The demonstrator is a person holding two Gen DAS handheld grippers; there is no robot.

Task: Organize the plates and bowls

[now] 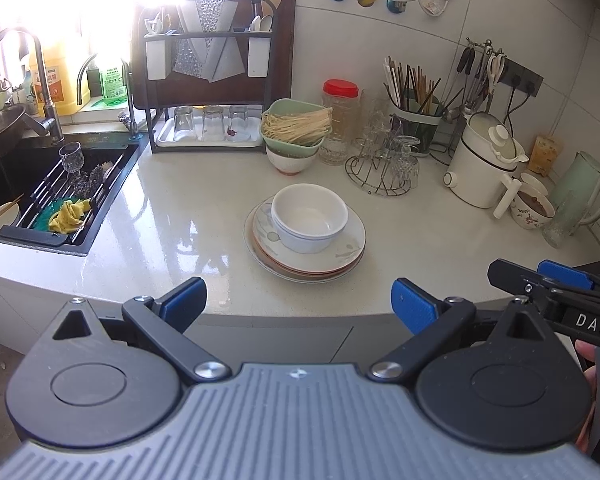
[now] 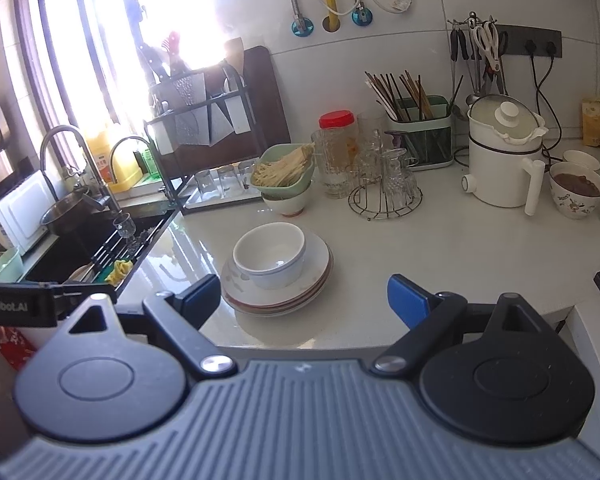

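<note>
just ahead of left gripper (image 1: 298, 300): bowl (image 1: 310, 218).

Glossy glazed bowl (image 1: 309, 216) on glossy plates (image 1: 340, 258); polished pale bench (image 1: 180, 216); wire metal rack (image 1: 380, 172); matt blue fingers (image 1: 414, 306).

White-tiled wall (image 1: 380, 60), glaring window (image 1: 80, 8), pale countertop (image 1: 180, 220)

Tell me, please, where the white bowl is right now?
The white bowl sits on the stack of plates mid-counter, ahead of both open grippers, right of the sink.
</note>
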